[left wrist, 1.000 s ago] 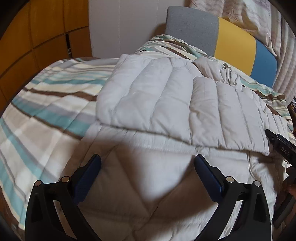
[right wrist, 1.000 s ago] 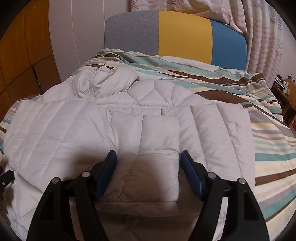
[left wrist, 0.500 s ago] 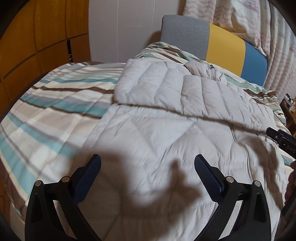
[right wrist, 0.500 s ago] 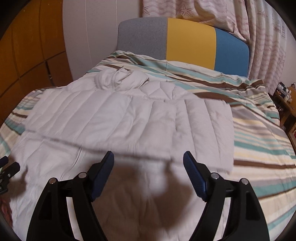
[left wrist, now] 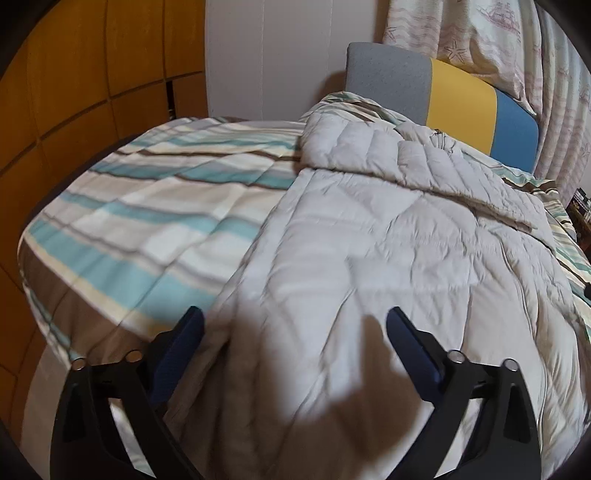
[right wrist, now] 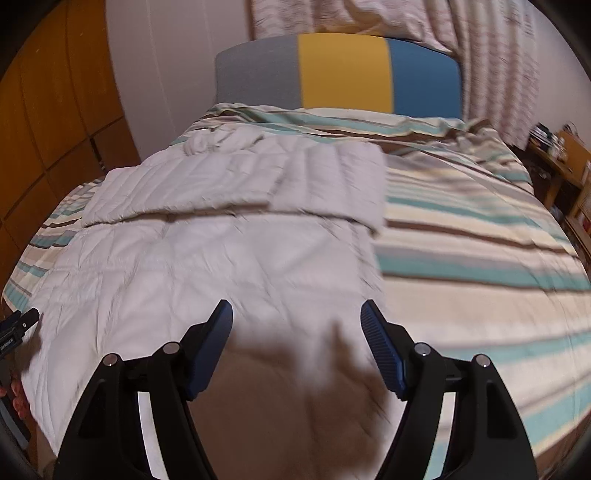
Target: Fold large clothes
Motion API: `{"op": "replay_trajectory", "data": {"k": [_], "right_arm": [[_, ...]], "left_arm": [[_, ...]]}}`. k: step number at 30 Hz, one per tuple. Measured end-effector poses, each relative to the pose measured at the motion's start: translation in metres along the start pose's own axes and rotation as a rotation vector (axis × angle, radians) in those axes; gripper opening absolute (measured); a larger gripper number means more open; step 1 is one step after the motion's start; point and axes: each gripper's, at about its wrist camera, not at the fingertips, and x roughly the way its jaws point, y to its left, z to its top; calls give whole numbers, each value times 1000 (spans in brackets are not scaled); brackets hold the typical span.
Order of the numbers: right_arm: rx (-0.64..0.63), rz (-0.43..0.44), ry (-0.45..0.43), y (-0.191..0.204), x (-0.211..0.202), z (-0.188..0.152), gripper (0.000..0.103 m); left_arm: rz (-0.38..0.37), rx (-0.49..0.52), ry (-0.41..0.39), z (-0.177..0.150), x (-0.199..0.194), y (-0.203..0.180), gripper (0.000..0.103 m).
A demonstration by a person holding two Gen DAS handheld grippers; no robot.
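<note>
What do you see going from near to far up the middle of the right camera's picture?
Gripper fingers → puffy white jacket → striped bedspread → grey, yellow and blue headboard → curtain.

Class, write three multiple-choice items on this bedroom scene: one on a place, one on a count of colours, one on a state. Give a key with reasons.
1. Where does the white puffer jacket lie?
A. on the striped bedspread
B. on the floor
C. on a chair

2. How many colour blocks make up the headboard?
A. one
B. two
C. three

3. What is between the pads of the right claw?
A. a jacket sleeve
B. nothing
C. a pillow

Key: 1 A, the jacket is spread over the stripes. 2 C, it shows grey, yellow and blue. 3 B, its pads stand apart with no cloth pinched.
</note>
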Motion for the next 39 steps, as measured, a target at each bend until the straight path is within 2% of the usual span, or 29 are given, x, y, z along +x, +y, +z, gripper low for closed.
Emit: {"op": "replay_trajectory", "data": {"k": [1,5,7,10,15,21,22,23,24,25,28,29,31,33,39], "right_arm": [[15,-6,2,-8,-6,-7,71],[74,-25,21,-40,-29,-35,69],[99,-28,40,-52,-38,-50,68],[126,-22,62,-64,-51,-70,65],[167,31,96,-68,-63,-93,65],[197,104,136,-57,-57,-107,65],[192,108,138,-54,-56,-108,63],[183,110,141,-50,-53,-108,54],[172,110,144,-46,-50,-108,49],[154,113,144,-41,-48,-108,40],[126,131,121,-32,-50,-103,21],[126,141,106,-31,-53,-100,16],[139,167,71,-32,-58,-92,14],[154,187,24,-34,-64,-81,13],[147,202,-82,-28,-70,-40,12]], "left_arm": [[1,-2,0,-4,-3,3,90],[-15,-27,5,-17,-11,14,89],[-29,-34,14,-22,-13,16,82],[-35,-21,14,-31,-19,15,81],[-51,-16,19,-48,-29,16,81],[-91,-38,27,-65,-37,18,81],[-91,-34,27,-67,-38,17,81],[-93,-29,31,-68,-37,15,77],[-103,-26,37,-69,-37,13,66],[-107,-20,40,-69,-38,13,53],[-115,11,28,-63,-46,3,28],[-125,5,16,-60,-49,4,25],[-151,-22,-4,-51,-55,6,17],[-176,-53,-33,-38,-61,8,12],[-224,-72,-110,9,-70,2,8]]}}
